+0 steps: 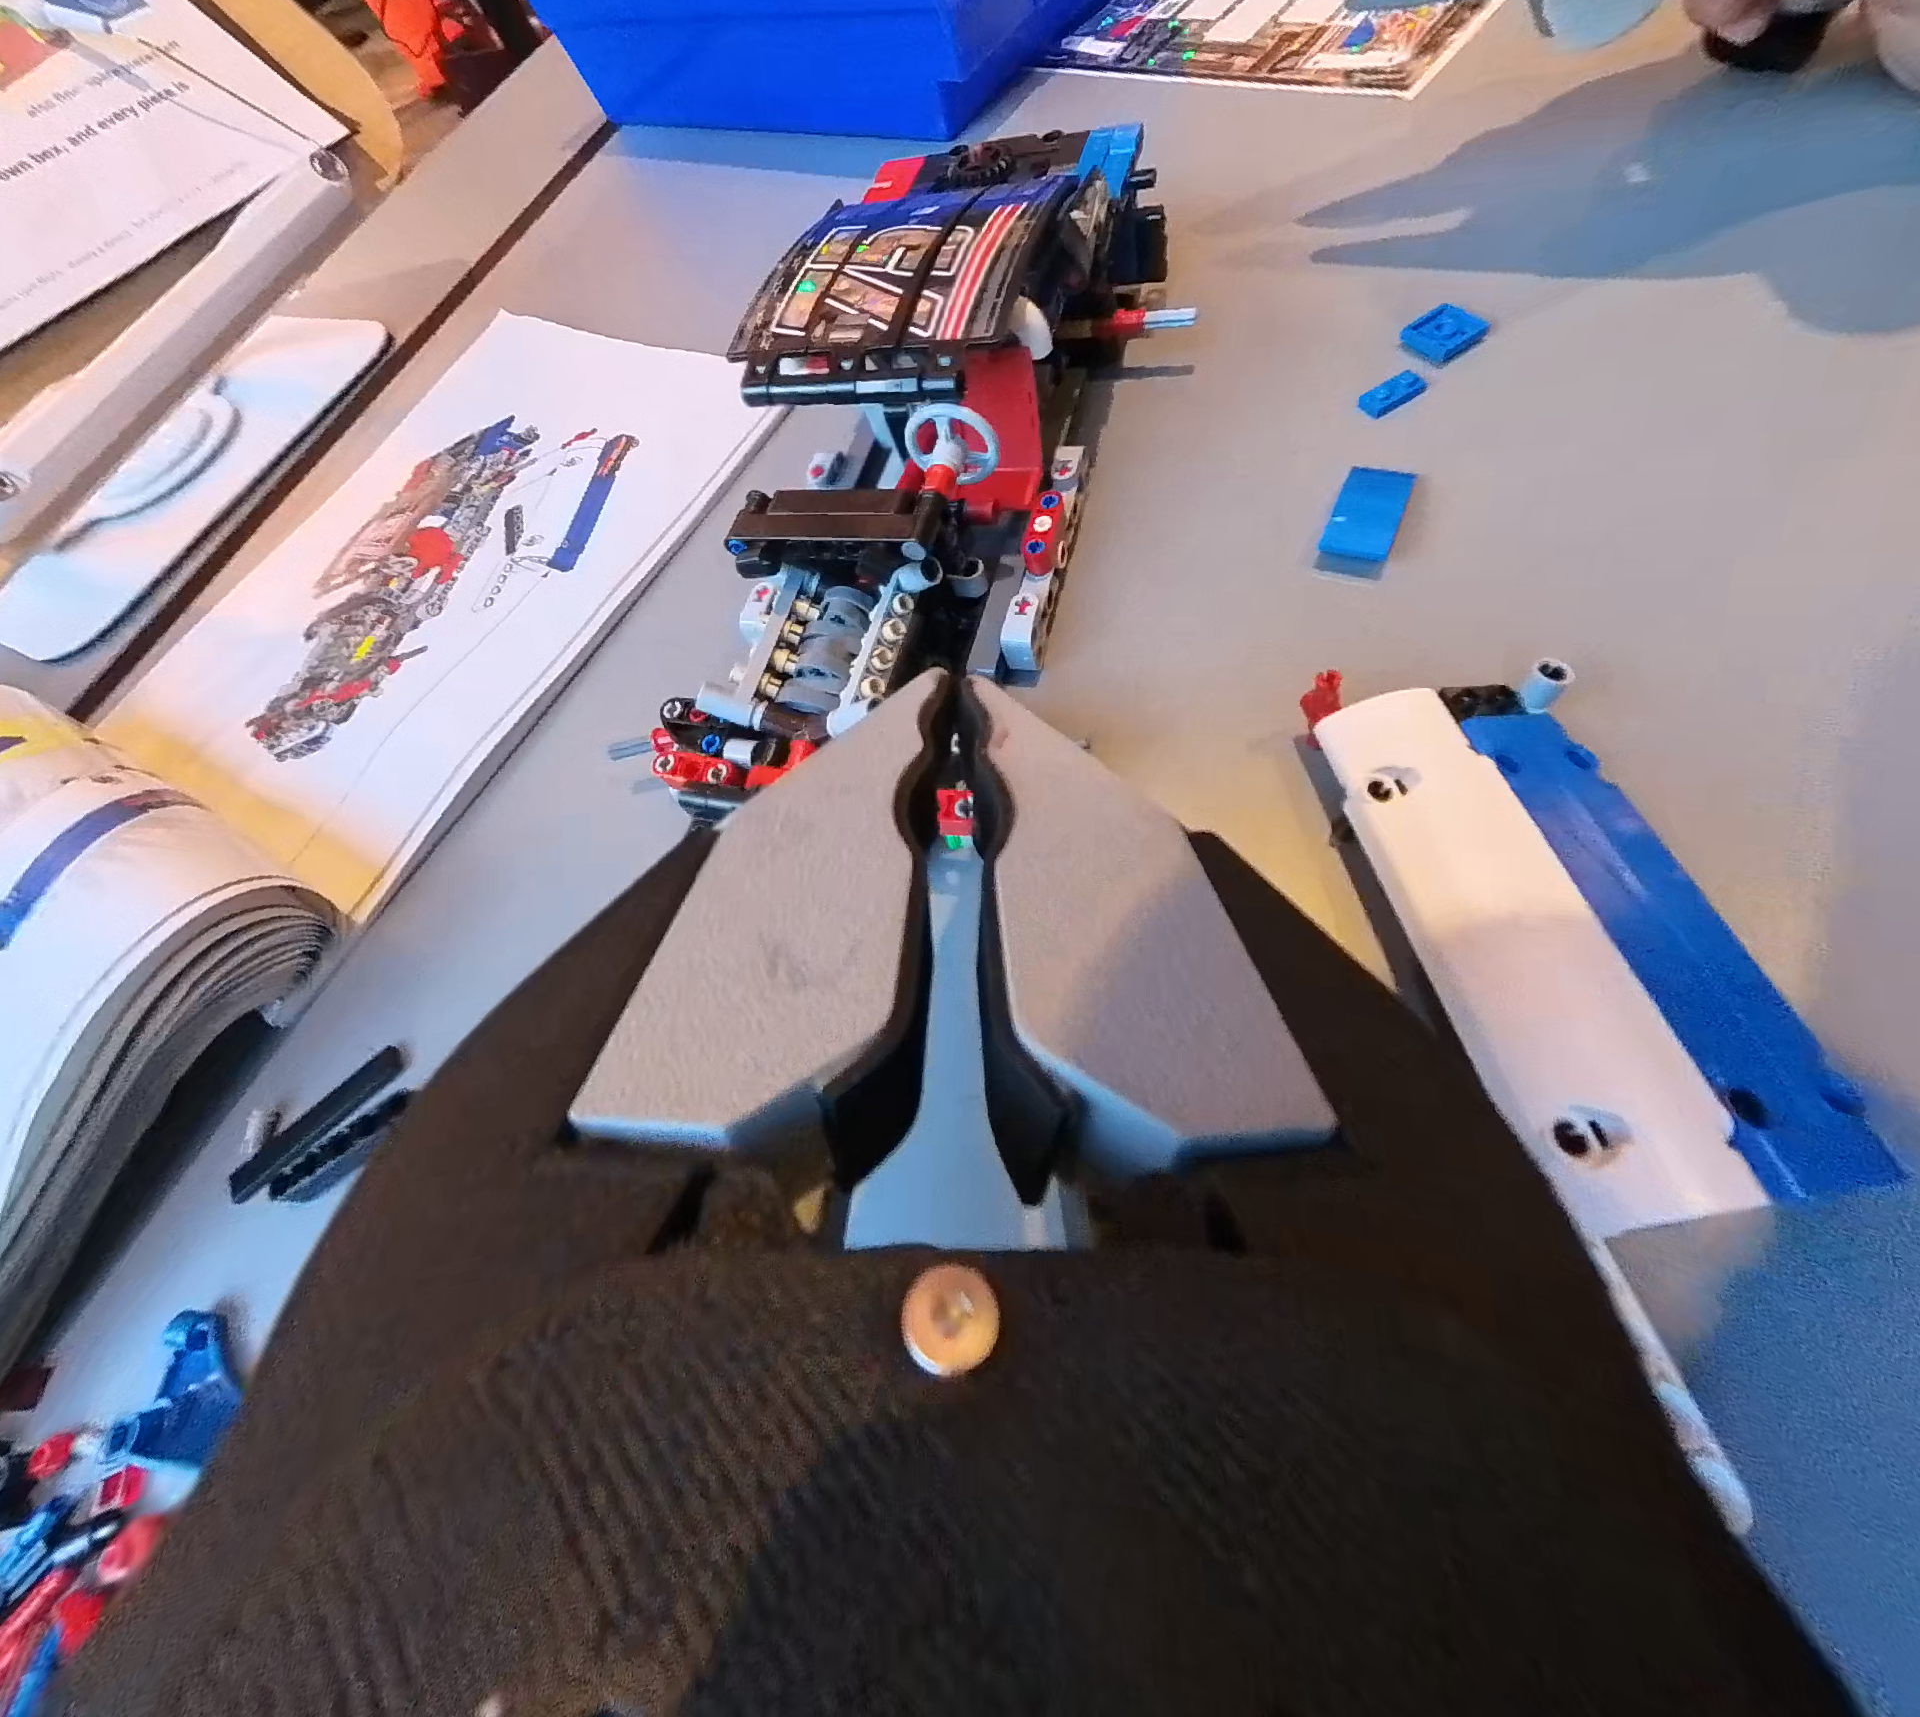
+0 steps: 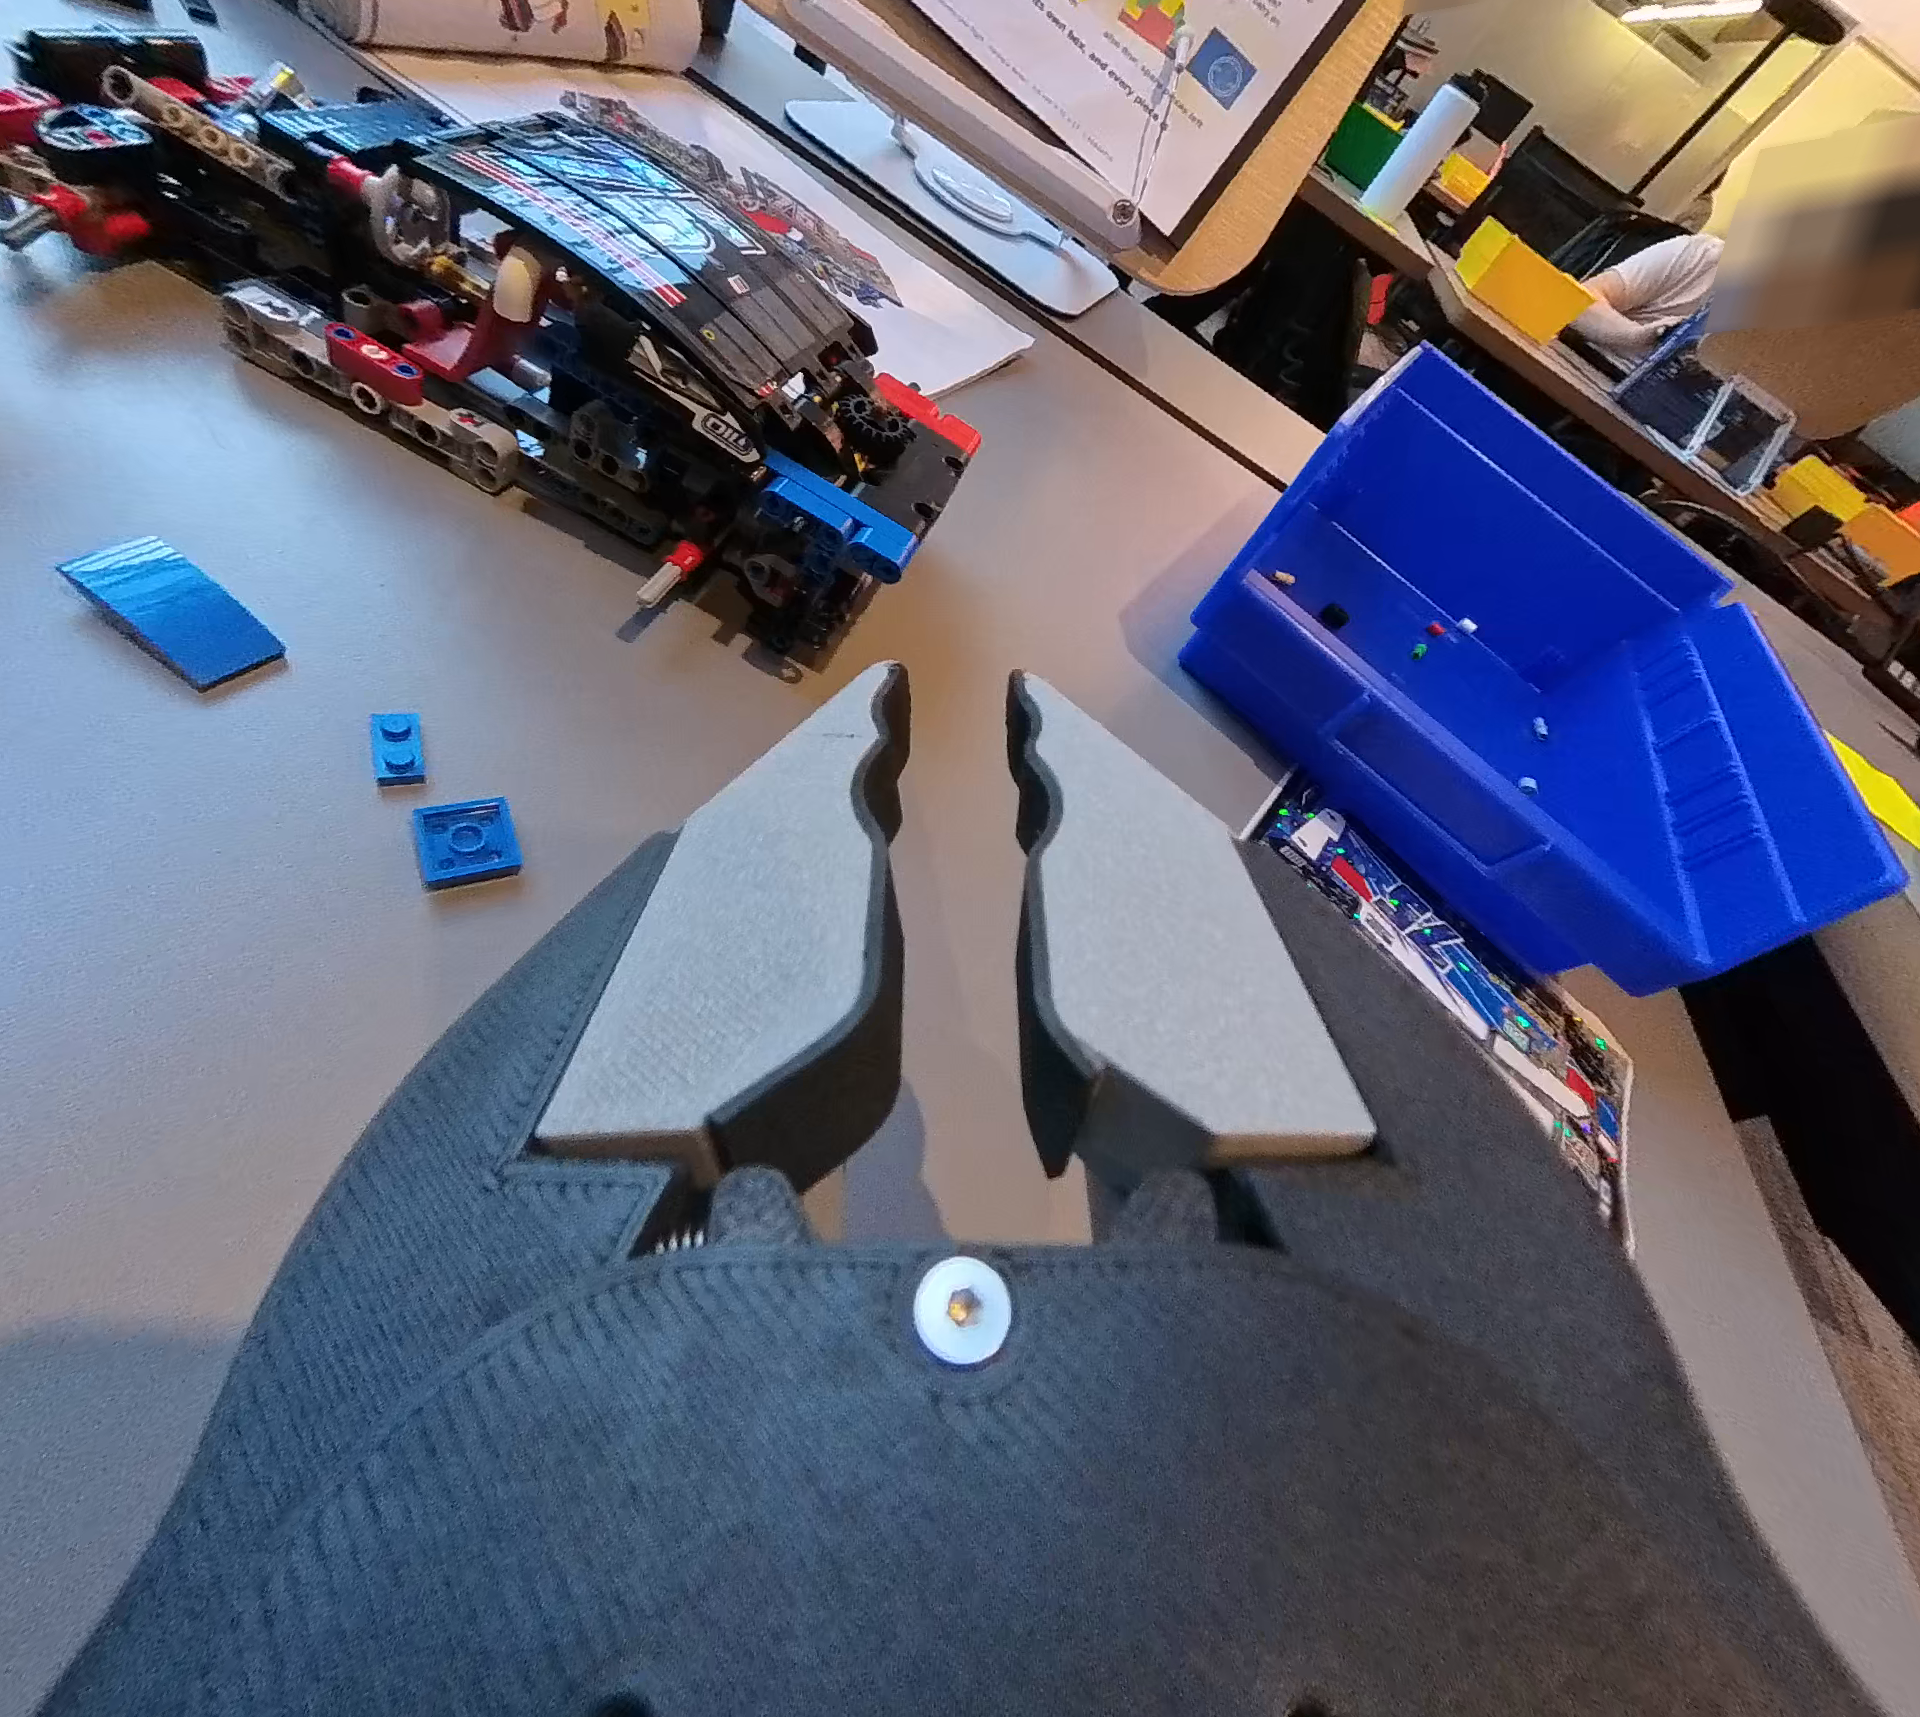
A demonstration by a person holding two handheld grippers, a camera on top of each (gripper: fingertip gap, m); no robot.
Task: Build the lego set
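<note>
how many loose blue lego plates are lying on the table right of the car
3: a long smooth tile, a small two-stud plate and a square plate. Others may lie out of view.

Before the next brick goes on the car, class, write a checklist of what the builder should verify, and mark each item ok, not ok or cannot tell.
1. Left gripper shut on the small red piece: ok.
2. Right gripper open and empty: ok.
3. Car resting flat on the table: ok.
4. Three loose blue plates, including the long one, apart from the car and within view: ok.
5. Instruction book open beside the car: ok.
6. Red piece matches the open page's step: cannot tell.
</note>
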